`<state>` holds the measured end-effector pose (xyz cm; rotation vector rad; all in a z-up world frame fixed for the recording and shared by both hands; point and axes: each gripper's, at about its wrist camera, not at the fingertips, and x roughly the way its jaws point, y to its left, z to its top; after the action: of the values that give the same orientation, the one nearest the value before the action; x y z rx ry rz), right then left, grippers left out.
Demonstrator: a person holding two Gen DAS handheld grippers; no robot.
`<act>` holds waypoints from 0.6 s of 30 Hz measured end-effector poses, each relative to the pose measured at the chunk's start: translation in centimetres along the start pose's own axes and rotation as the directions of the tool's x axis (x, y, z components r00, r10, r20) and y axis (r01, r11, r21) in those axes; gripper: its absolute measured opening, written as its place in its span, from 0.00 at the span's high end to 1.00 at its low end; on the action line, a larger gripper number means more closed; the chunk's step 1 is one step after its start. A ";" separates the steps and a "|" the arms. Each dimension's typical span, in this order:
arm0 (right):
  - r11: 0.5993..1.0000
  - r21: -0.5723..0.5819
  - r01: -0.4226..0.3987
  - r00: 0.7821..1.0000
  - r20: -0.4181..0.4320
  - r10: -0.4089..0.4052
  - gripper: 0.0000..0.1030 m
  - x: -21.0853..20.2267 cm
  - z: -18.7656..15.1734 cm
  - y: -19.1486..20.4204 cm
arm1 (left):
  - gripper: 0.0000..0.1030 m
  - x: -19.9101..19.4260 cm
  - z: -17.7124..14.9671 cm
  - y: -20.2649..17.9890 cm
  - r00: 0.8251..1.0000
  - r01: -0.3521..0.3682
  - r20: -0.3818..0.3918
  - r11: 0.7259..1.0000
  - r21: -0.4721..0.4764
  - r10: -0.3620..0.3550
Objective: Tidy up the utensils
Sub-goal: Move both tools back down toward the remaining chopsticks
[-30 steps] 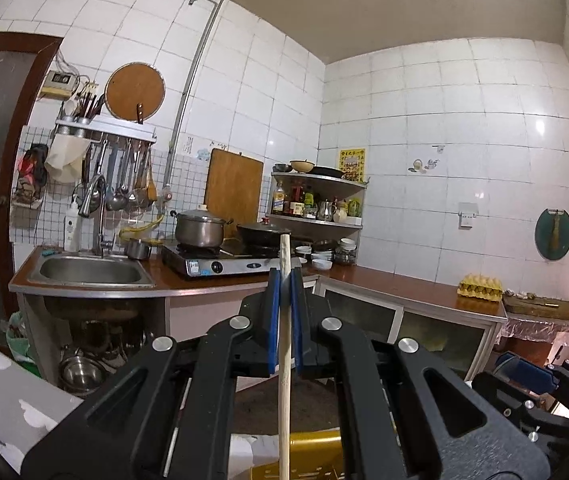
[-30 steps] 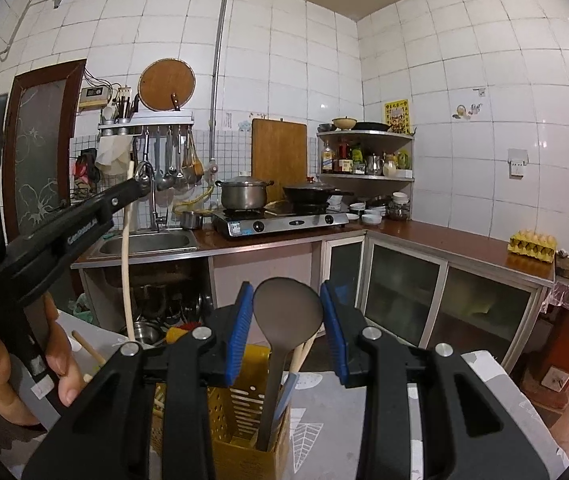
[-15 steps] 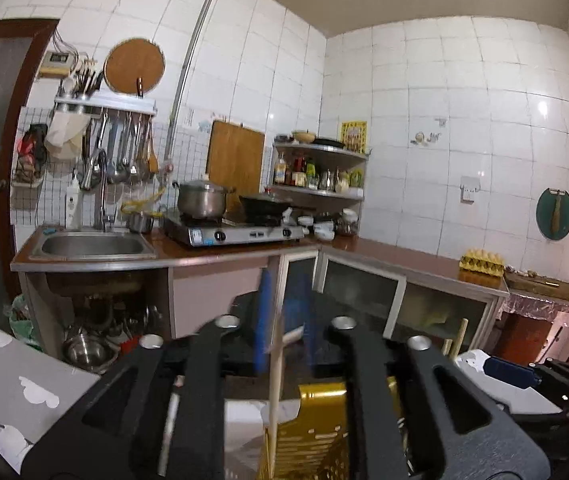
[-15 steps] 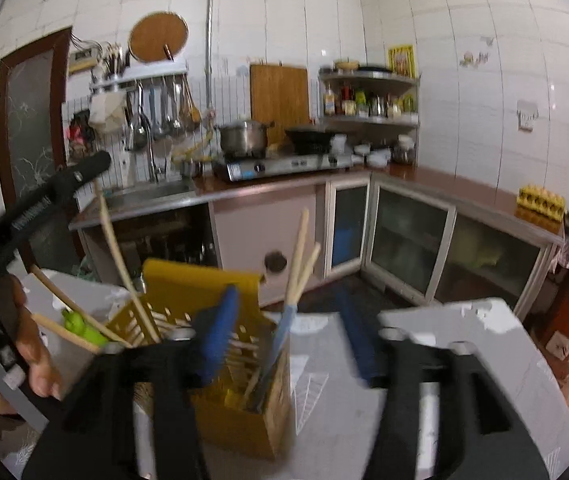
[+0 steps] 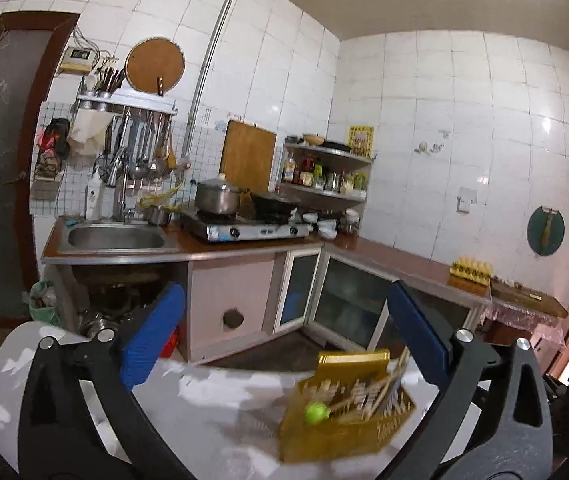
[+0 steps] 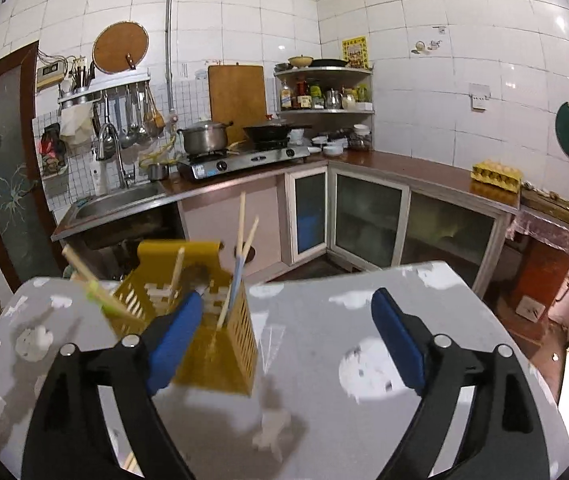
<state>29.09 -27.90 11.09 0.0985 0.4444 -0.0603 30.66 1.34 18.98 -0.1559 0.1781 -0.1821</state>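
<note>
Both tongs spread, nothing pinched.
My left tongs (image 5: 284, 344) & right tongs (image 6: 284, 340) had just been opening, empty; yellow utensil basket (image 6: 220, 344) stood on the grey table (image 6: 364, 320), left-center, w/ chopsticks (image 6: 244, 232) & other sticks inside.

The yellow utensil basket (image 6: 212, 344) stands on the grey table (image 6: 364, 320), chopsticks (image 6: 244, 224) jutting above its rim. To its right the tabletop lies bare.
</note>
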 end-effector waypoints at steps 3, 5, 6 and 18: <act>1.000 -0.001 0.017 1.000 -0.024 -0.017 0.11 -1.4 -2.1 0.8 | 0.05 -1.7 -1.4 1.4 0.998 -0.013 -0.066 1.000 0.012 0.014; 1.000 -0.002 0.018 0.999 -0.036 -0.018 0.10 -2.0 -3.4 1.6 | 0.05 -2.3 -2.9 2.1 0.992 -0.044 -0.117 0.998 0.052 0.050; 1.000 -0.006 0.013 0.999 -0.044 -0.013 0.10 -2.2 -4.2 1.9 | 0.05 -2.4 -4.0 2.6 0.986 -0.066 -0.149 0.994 0.086 0.079; 1.000 0.029 -0.001 0.975 -0.221 0.007 0.10 0.3 -12.9 7.4 | 0.05 -1.9 -15.7 9.8 0.882 -0.148 -0.426 0.976 0.160 0.204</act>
<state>24.48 -19.15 -0.03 0.1354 0.6665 -0.0520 27.45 9.08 2.32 0.0292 0.6318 -0.0429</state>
